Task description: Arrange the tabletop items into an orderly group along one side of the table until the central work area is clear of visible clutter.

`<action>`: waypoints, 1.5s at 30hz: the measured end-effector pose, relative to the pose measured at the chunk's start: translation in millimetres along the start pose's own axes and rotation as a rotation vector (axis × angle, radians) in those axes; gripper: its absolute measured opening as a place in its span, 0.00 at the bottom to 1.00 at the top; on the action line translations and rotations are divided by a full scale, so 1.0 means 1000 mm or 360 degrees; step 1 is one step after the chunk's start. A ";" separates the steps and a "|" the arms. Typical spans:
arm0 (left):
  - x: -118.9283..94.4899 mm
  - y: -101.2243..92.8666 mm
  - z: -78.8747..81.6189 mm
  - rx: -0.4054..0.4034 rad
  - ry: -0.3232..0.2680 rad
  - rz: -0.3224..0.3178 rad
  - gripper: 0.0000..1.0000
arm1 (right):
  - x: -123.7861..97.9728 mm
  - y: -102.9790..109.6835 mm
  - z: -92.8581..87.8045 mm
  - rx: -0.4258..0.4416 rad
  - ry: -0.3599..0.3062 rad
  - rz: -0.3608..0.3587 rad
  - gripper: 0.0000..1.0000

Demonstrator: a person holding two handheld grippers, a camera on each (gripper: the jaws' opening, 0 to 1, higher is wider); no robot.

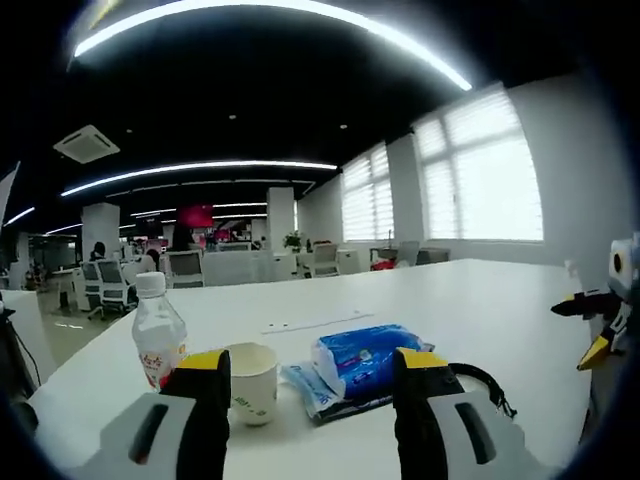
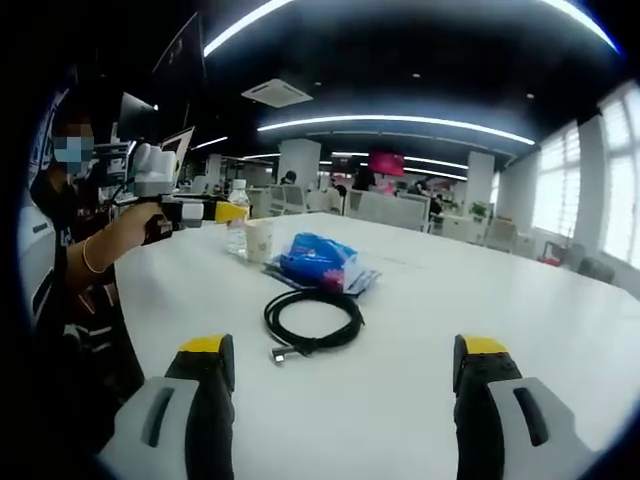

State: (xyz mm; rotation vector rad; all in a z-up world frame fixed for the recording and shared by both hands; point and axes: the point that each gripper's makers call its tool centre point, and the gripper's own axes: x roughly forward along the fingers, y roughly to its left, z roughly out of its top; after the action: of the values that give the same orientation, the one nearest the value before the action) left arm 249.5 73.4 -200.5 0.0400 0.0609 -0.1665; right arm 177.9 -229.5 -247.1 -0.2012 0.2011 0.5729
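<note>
Four items grouped at one end of the white table

Four things sit together on the table (image 2: 420,340): a clear water bottle (image 1: 157,335) with a white cap, a paper cup (image 1: 253,380) just beside it, a blue tissue pack (image 1: 362,360) lying flat next to the cup, and a coiled black cable (image 2: 312,318) set a little apart from the pack, toward the right claw. In the left gripper view, the left claw (image 1: 311,385) hovers close over the cup and tissue pack with its yellow-tipped jaws spread wide and nothing between them. In the right gripper view, the right claw (image 2: 345,370) hangs above bare tabletop near the cable, jaws likewise parted and empty. That view also catches a person's hand (image 2: 125,230) holding the left claw beside the bottle.
</note>
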 end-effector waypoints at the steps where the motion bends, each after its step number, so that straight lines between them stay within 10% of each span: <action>1: 0.000 0.000 0.000 0.0002 0.0001 0.0001 0.65 | 0.000 0.000 0.001 0.0003 -0.0005 0.0005 0.87; 45: 0.007 -0.029 -0.013 -0.0019 0.0128 -0.0164 0.48 | 0.048 0.017 0.074 -0.0160 -0.0152 0.0206 0.74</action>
State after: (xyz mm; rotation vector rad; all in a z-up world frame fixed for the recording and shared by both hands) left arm 250.8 44.6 -214.5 0.0319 0.1445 -0.2679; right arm 218.0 -173.0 -189.8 -0.2589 0.0929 0.7203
